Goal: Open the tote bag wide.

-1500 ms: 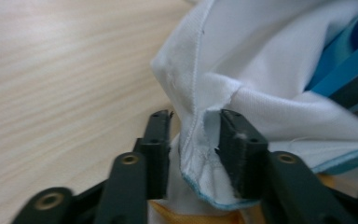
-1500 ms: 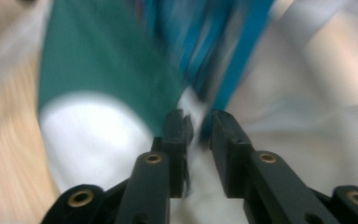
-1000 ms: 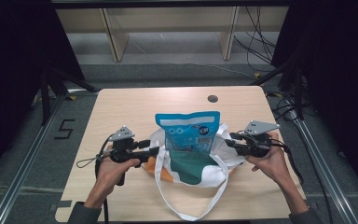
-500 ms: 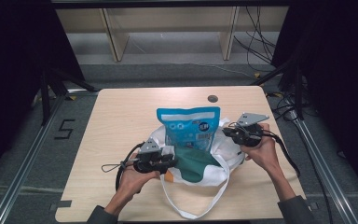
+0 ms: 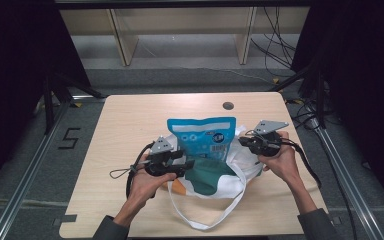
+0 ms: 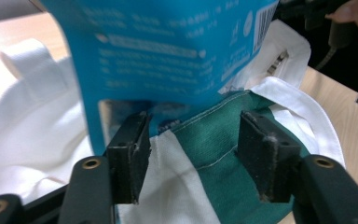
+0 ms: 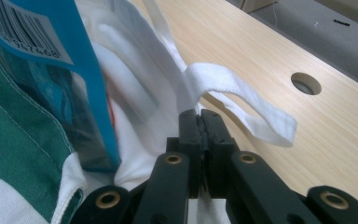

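A white tote bag [image 5: 234,183] with a green panel [image 6: 214,158] lies open on the wooden table. A blue pouch [image 5: 202,135] stands tilted in its mouth, its lower part hidden inside. My left gripper [image 5: 188,165] is at the bag's near left rim. It is open, with the green and white edge between its jaws [image 6: 191,135] and the blue pouch [image 6: 168,46] just behind. My right gripper [image 5: 244,142] is at the bag's right side, shut on the white fabric at the base of a handle strap [image 7: 242,100]. In the right gripper view its jaws [image 7: 199,116] are pressed together.
The bag's other white handle [image 5: 215,215] loops toward the table's front edge. A round hole [image 5: 228,106] is in the tabletop behind the bag. Bare wood [image 5: 130,120] lies to the left and at the back. Cables trail from both grippers.
My left gripper has moved right to the bag's rim and now straddles its edge. The right gripper shifted slightly inward and back, still shut on the fabric.
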The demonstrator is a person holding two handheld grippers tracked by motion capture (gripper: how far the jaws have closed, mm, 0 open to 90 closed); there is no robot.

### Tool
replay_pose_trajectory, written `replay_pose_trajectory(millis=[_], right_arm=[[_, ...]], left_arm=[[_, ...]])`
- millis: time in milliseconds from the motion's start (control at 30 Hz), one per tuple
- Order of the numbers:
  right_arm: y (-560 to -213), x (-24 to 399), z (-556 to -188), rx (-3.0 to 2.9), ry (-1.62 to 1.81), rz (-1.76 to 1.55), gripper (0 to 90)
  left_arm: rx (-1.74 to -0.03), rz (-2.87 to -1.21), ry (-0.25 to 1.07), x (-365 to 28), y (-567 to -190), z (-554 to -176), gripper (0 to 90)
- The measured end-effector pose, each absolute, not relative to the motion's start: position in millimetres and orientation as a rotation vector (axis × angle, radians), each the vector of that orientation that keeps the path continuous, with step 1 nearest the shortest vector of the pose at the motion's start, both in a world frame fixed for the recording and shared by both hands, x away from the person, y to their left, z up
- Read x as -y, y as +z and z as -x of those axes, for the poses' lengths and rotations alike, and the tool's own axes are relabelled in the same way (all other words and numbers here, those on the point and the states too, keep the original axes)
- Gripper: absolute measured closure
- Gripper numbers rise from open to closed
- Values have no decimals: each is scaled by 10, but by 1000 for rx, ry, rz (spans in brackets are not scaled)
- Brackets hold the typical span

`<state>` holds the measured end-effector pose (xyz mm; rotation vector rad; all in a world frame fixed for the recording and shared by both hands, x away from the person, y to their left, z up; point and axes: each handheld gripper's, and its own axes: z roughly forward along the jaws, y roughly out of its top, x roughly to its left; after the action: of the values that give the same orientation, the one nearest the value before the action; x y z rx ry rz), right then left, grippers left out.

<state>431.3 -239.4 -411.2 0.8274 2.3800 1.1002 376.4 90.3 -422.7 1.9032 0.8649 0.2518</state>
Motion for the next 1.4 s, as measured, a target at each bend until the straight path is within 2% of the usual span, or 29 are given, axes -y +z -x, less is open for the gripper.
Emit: replay_pose_trajectory(millis=[133, 200, 333, 467, 567, 667, 800, 900, 1033, 1167, 1200, 1333, 1400], right_arm=[[-4126, 2397, -4323, -2371, 1109, -812, 884], [-4126, 2394, -4311, -2386, 1106, -824, 884], [-4124, 2404, -4333, -2368, 1106, -794, 888], [-4118, 2412, -4352, -2338, 1093, -830, 891], [-4131, 2425, -4437, -2296, 1070, -836, 893], [-4273, 2456, -4636, -2289, 988, -888, 894], [-4739, 2432, -4860, -2381, 868, -994, 894], [-5005, 2376, -4886, -2419, 834, -1045, 894], [-4934, 2396, -4871, -2427, 831, -1054, 889], [-4663, 2533, -4811, -2375, 976, -1087, 829], [-4544, 2585, -4762, -2363, 1037, -1070, 815], [-4172, 2713, -4534, -2283, 1186, -1036, 720], [-4066, 2723, -4384, -2272, 1211, -1045, 689]], left_arm=[[-918, -1919, 251, -837, -4312, -3753, 445], [-904, -1958, 286, -825, -4369, -3716, 507], [-900, -2029, 249, -796, -4578, -3652, 674], [-875, -2104, 244, -776, -4766, -3652, 748], [-828, -2176, 299, -746, -4873, -3592, 772], [-832, -2174, 305, -749, -4911, -3555, 775], [-834, -2169, 313, -754, -4927, -3542, 777], [-832, -2169, 316, -753, -4923, -3536, 776], [-831, -2134, 266, -820, -4856, -3557, 746], [-852, -1989, 173, -1015, -4547, -3554, 590], [-851, -1961, 168, -1057, -4479, -3545, 580], [-864, -1863, 238, -1313, -4127, -3629, 519], [-910, -1848, 347, -1396, -4027, -3724, 525]])
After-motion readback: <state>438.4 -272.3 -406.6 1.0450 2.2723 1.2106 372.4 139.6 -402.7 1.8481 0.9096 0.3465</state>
